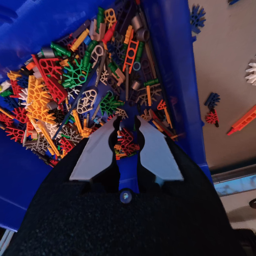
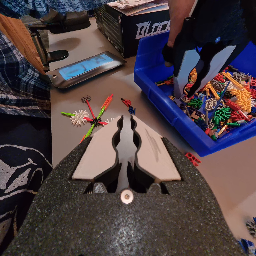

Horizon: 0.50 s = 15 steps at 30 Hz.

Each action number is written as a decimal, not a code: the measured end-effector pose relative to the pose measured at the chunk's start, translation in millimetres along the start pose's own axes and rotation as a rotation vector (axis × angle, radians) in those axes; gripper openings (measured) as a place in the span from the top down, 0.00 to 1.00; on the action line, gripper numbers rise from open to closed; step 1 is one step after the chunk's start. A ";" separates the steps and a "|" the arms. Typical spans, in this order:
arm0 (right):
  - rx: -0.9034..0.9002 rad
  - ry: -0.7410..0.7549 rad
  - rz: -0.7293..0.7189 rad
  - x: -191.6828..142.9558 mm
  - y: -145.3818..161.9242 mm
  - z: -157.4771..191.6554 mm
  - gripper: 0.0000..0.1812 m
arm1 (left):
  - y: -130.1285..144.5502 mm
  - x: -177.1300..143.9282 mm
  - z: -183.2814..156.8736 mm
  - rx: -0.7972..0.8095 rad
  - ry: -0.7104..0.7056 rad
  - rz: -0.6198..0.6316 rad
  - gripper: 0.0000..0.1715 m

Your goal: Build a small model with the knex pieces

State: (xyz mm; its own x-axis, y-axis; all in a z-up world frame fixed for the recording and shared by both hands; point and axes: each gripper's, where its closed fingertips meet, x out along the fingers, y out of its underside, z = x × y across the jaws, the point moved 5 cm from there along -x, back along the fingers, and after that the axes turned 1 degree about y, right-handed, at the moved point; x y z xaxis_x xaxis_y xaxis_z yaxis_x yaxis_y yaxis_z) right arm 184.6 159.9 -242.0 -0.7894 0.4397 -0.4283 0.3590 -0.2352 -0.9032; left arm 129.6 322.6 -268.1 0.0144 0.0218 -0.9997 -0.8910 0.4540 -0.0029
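In the left wrist view, the left gripper (image 1: 127, 117) is lowered into the blue bin (image 1: 178, 58), which is filled with mixed construction-toy pieces (image 1: 77, 77). Its fingers are parted a little, and nothing is held between them; a red connector (image 1: 126, 139) is seen just under the gap.

In the right wrist view, the right gripper (image 2: 126, 117) is held over the worktop (image 2: 216, 180), its fingers slightly apart and empty. At the centre left of the frame a partly built star of rods and connectors (image 2: 95, 120) lies; a small red-and-blue piece (image 2: 128, 106) lies near it.
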 end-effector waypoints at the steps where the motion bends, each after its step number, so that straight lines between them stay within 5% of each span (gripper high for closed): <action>1: 0.000 0.000 0.000 -0.2 0.0 -0.2 0.95 | -2.9 -1.2 0.6 -0.002 -0.004 -0.021 0.88; 8: 0.003 0.000 -0.005 -1.0 0.2 -0.6 0.95 | -1.1 7.1 10.7 -0.025 -0.044 0.040 0.83; 15: 0.009 -0.002 -0.008 -1.3 2.7 -2.3 0.95 | -3.1 7.7 3.9 -0.012 -0.035 0.030 0.91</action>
State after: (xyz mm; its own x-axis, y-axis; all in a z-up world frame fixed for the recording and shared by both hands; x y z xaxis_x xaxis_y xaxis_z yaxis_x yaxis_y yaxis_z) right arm 187.7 160.7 -244.0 -0.7934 0.4396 -0.4210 0.3481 -0.2396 -0.9063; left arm 134.3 324.9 -275.7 0.0034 0.0662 -0.9978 -0.8968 0.4417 0.0263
